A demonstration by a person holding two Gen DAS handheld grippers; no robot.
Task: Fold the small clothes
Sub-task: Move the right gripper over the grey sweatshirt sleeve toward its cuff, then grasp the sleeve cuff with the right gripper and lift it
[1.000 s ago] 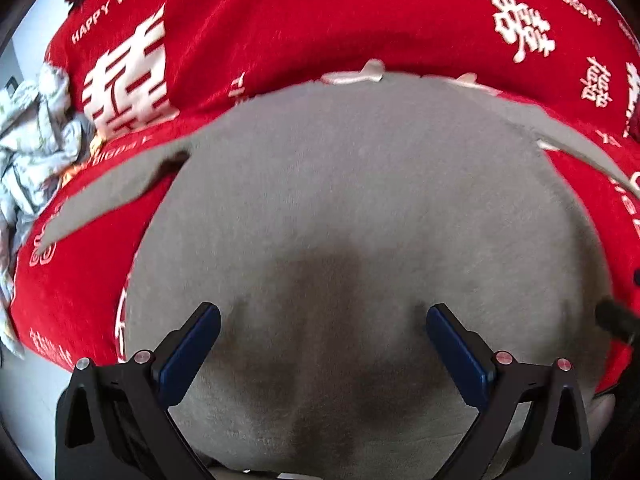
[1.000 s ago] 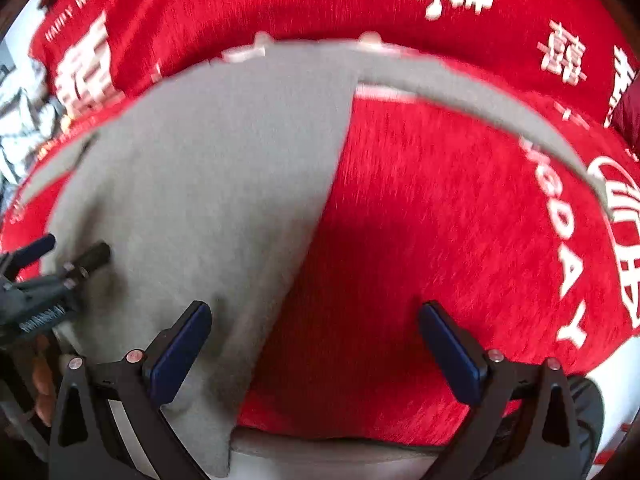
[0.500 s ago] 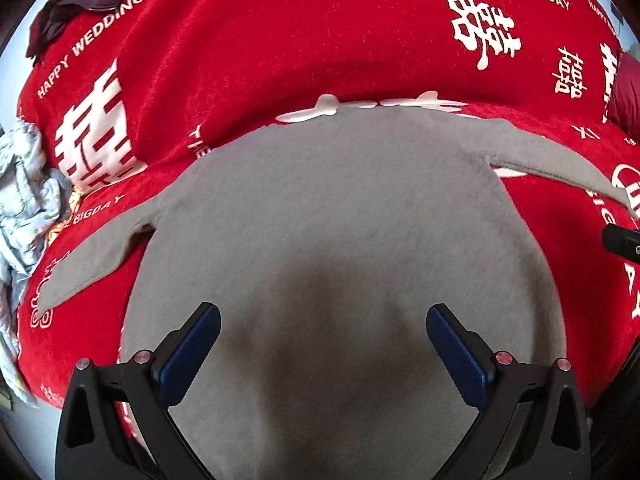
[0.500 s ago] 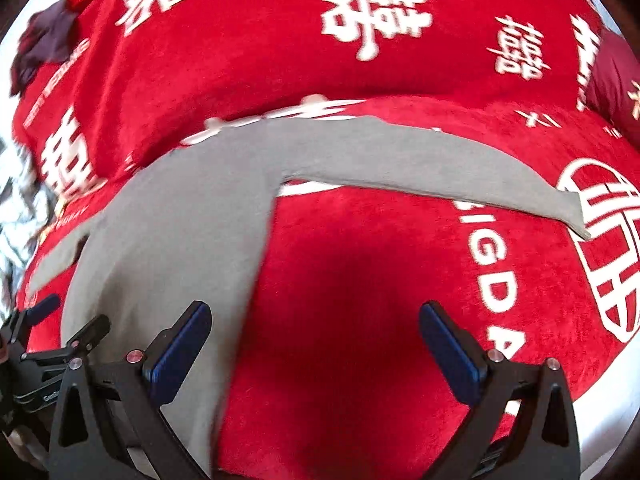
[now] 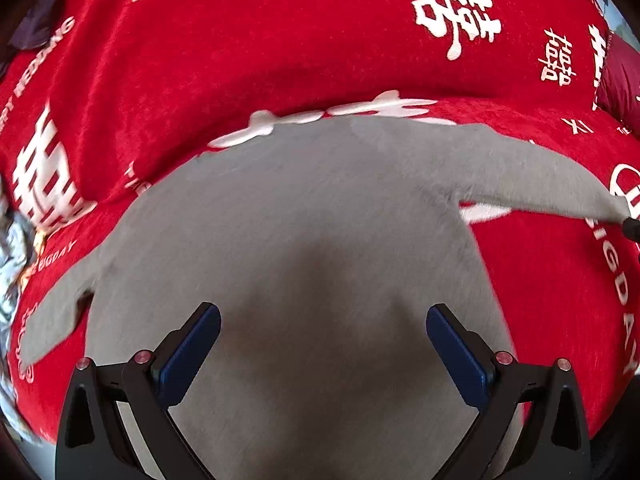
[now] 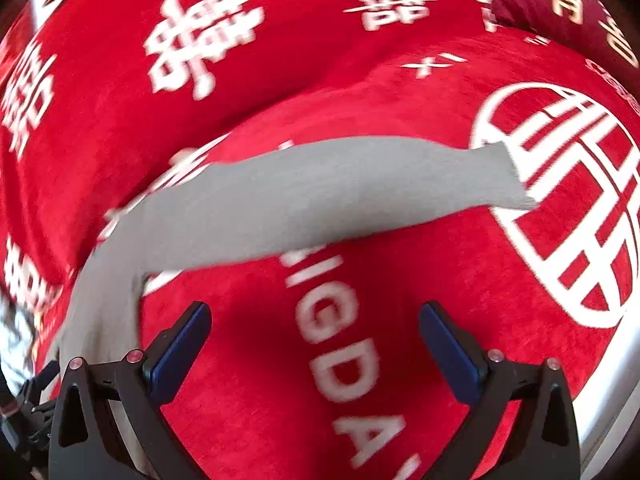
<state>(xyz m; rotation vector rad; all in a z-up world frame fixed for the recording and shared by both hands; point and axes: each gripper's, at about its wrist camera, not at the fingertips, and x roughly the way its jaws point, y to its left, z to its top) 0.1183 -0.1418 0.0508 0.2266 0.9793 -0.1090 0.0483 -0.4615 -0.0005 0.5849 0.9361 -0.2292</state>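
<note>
**Both grippers spread over a grey top laid flat**

The left gripper hangs with its blue-padded jaws wide apart and nothing between them, directly above the body of the grey garment. The right gripper is likewise spread and empty, over bare red blanket just beside the garment's right edge.

The garment lies spread flat on the blanket, body toward the cameras. Its right sleeve stretches out sideways across the blanket's white lettering, the cuff reaching a round white emblem. The left sleeve angles out and down on the other side. At the far left edge a crumpled pale patterned cloth shows.
</note>
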